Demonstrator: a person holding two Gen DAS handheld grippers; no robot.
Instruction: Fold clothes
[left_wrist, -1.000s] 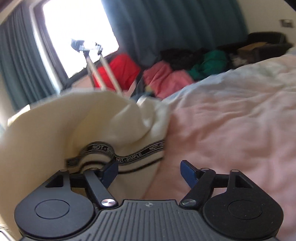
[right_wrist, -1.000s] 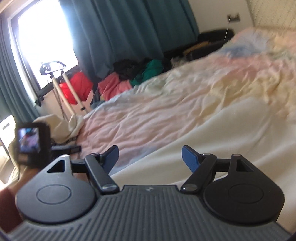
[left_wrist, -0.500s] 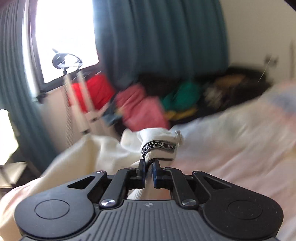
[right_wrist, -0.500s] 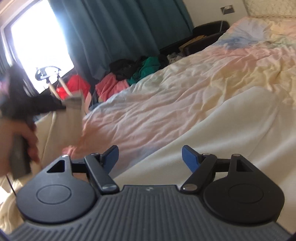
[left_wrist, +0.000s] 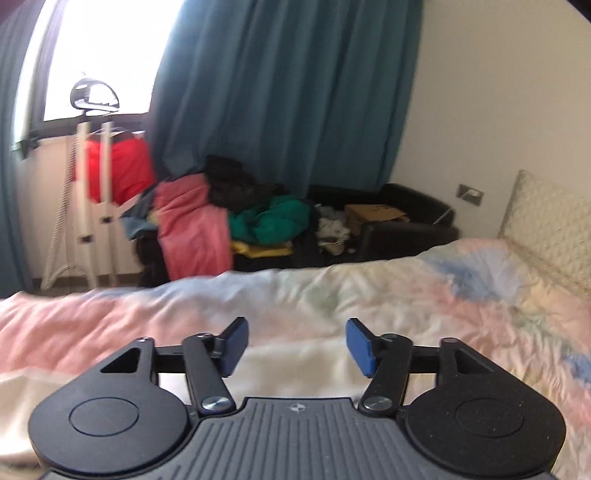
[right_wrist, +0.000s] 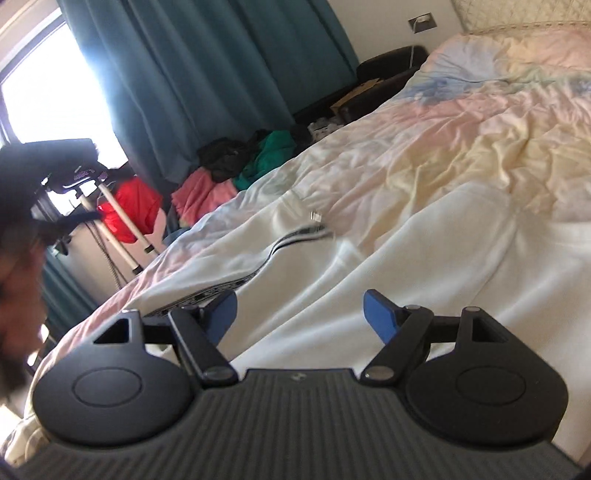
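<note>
A cream-white garment (right_wrist: 424, 266) lies spread on the bed, with a lettered black-striped band (right_wrist: 291, 238) running along a folded-over part. My right gripper (right_wrist: 300, 314) is open and empty just above the garment's near part. My left gripper (left_wrist: 296, 345) is open and empty, above a strip of the cream garment (left_wrist: 295, 363). In the right wrist view the left gripper's dark body (right_wrist: 40, 166) and the hand holding it show blurred at the left edge.
The bed has a rumpled pastel pink, yellow and blue cover (left_wrist: 424, 291). Beyond it a dark sofa (left_wrist: 406, 225) holds a pile of pink, green and black clothes (left_wrist: 229, 218). A white stand (left_wrist: 92, 192), teal curtains (left_wrist: 277, 92) and a bright window are at the back.
My left gripper, shut on the garment's banded edge half a second ago, has carried it over onto the bed and opened. The banded part now lies folded on the garment. My right gripper stayed open.
</note>
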